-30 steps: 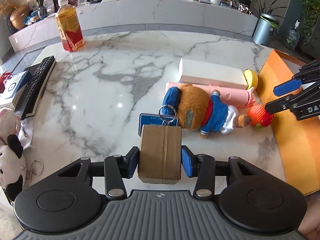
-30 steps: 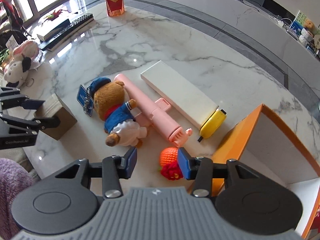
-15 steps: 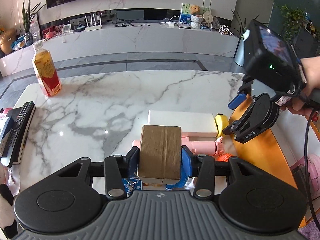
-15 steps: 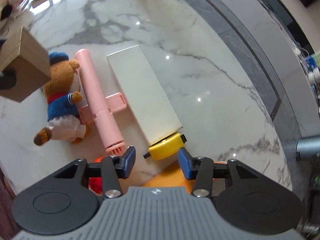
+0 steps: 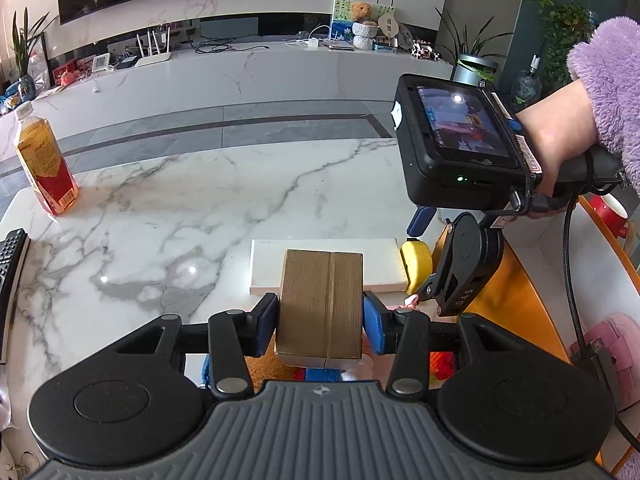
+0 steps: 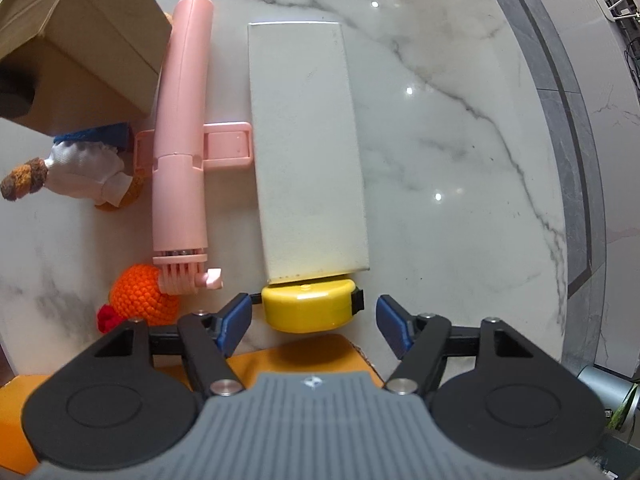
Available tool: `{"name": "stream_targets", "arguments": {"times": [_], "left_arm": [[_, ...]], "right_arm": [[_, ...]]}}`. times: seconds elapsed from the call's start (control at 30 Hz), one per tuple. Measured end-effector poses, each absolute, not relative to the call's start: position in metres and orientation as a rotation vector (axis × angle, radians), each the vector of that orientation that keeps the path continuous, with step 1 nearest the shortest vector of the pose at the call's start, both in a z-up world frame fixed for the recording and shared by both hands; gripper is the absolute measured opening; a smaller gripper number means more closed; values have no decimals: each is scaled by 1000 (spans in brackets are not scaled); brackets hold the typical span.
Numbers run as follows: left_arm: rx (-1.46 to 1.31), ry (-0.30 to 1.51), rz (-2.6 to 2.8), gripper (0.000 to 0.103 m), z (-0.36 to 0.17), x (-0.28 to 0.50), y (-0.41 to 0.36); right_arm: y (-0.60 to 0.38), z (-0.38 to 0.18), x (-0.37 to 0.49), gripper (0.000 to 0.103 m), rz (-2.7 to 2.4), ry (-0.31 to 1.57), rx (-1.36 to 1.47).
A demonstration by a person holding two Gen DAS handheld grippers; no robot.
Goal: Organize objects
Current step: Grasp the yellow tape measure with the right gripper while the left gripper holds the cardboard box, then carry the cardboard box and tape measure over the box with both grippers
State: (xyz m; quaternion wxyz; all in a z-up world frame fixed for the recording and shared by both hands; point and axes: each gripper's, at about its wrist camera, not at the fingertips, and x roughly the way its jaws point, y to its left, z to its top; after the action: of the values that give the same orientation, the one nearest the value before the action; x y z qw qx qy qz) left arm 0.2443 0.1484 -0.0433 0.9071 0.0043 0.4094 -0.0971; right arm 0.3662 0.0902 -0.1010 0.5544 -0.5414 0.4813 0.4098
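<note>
My left gripper (image 5: 320,320) is shut on a brown cardboard box (image 5: 322,304) and holds it above the table; the box also shows in the right wrist view (image 6: 80,48). My right gripper (image 6: 312,316) is open, its pads on either side of a yellow tape measure (image 6: 310,308) without touching it. The tape measure (image 5: 417,264) lies at the end of a flat white box (image 6: 306,152). A pink cylinder tool (image 6: 182,128), an orange crocheted toy (image 6: 140,300) and a plush bear in blue (image 6: 84,168) lie left of it.
An orange box (image 5: 516,296) stands at the table's right edge, under my right gripper. A drink bottle (image 5: 44,164) stands at the far left and a remote (image 5: 10,268) lies at the left edge. A pink item (image 5: 612,344) sits inside the orange box.
My left gripper has lifted the cardboard box higher and carried it right, over the bear. My right gripper has left the orange toy and come down around the yellow tape measure.
</note>
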Motion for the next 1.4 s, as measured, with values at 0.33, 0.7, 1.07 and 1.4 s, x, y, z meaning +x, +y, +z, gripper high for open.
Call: {"name": "stream_targets", "arguments": {"times": [0.33, 0.7, 1.07, 1.4], "left_arm": [[25, 862, -204, 52, -39, 244, 139], [25, 795, -269, 52, 14, 215, 108], [-14, 823, -469, 52, 33, 175, 13], [138, 953, -394, 52, -6, 167, -57]], "right_arm": [[83, -91, 355, 58, 1010, 1109, -1237], [32, 33, 303, 57, 1098, 949, -1061], [-94, 87, 221, 57, 1025, 968, -1079], [-194, 86, 187, 57, 951, 1029, -1026]]}}
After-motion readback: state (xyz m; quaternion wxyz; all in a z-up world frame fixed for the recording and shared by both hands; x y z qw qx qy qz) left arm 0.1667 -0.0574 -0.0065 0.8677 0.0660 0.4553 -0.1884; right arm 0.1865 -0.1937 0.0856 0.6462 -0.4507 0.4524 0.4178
